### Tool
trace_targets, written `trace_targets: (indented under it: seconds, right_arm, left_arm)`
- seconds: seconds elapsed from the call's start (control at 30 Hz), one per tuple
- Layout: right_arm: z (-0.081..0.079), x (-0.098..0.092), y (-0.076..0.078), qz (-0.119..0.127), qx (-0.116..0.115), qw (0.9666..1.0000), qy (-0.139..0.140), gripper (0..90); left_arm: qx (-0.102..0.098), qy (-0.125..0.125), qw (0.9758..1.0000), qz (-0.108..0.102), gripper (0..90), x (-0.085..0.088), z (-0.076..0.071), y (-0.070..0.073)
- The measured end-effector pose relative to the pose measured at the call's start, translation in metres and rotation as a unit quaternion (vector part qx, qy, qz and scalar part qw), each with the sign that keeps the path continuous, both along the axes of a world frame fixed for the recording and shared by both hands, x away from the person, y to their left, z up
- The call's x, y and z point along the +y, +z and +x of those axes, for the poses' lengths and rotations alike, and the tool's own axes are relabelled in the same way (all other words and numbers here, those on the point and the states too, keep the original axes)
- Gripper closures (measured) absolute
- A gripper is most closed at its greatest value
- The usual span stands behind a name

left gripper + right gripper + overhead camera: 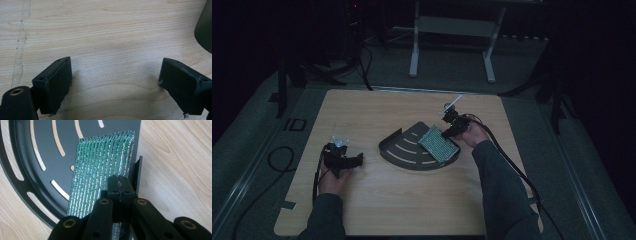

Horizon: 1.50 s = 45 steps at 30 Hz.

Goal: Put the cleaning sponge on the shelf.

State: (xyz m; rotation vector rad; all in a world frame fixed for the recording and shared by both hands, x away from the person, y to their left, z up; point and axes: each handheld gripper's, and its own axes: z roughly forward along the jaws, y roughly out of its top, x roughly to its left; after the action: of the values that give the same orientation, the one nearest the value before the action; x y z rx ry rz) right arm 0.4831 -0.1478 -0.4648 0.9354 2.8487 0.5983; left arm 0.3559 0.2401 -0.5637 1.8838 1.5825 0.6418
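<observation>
A green perforated circuit board [439,143] [100,172] lies tilted on the right side of a black fan-shaped slotted tray [407,147] [47,157]. My right gripper [452,129] [120,186] is shut on the board's near edge, jaws pressed together over it. My left gripper [347,160] [115,82] rests on the bare wooden table [105,37] left of the tray, jaws wide apart with nothing between them. A dark corner of the tray [205,32] shows at the right edge of the left gripper view.
The wooden tabletop [377,200] has free room in front of and behind the tray. A small upright black lip [138,173] stands at the tray's edge beside the board. White table legs [414,50] and cables [277,160] lie on the floor beyond the table.
</observation>
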Motion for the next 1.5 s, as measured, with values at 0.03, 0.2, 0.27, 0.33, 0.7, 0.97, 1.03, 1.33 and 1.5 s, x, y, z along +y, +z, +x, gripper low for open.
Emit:
trace_targets:
  seconds: [0.03, 0.2, 0.27, 0.33, 0.7, 0.97, 1.03, 1.33, 1.5]
  right_arm:
    - [0.0, 0.001, -0.001, -0.006, -0.002, 1.0, 0.001, 89.7]
    - [0.001, 0.002, -0.007, -0.025, -0.008, 0.9996, 0.0, 89.7]
    - [0.002, 0.003, -0.008, -0.03, -0.01, 0.9995, 0.0, 89.7]
    - [0.002, 0.003, -0.01, -0.033, -0.011, 0.9994, 0.0, 89.7]
    - [0.003, 0.005, -0.014, -0.043, -0.026, 0.9987, 0.006, 89.7]
    - [0.005, 0.004, -0.014, -0.045, -0.029, 0.9985, 0.01, 89.4]
    - [0.005, 0.003, -0.014, -0.044, -0.03, 0.9985, 0.011, 89.3]
    - [0.006, 0.003, -0.014, -0.044, -0.031, 0.9985, 0.008, 87.5]
    - [0.005, 0.002, -0.013, -0.041, -0.03, 0.9987, 0.007, 84.8]
  left_arm:
    - [0.0, 0.0, 1.0, 0.0, 11.9, 0.0, 0.0, 0.0]
    - [0.0, 0.0, 1.0, 0.0, 11.9, 0.0, 0.0, 0.0]
    - [0.0, 0.0, 1.0, 0.0, 11.9, 0.0, 0.0, 0.0]
    - [0.0, 0.0, 1.0, 0.0, 11.9, 0.0, 0.0, 0.0]
    - [0.0, 0.0, 1.0, 0.0, 11.9, 0.0, 0.0, 0.0]
    - [0.0, 0.0, 1.0, 0.0, 11.9, 0.0, 0.0, 0.0]
    - [0.0, 0.0, 1.0, 0.0, 11.9, 0.0, 0.0, 0.0]
    - [0.0, 0.0, 1.0, 0.0, 11.9, 0.0, 0.0, 0.0]
    - [0.0, 0.0, 1.0, 0.0, 11.9, 0.0, 0.0, 0.0]
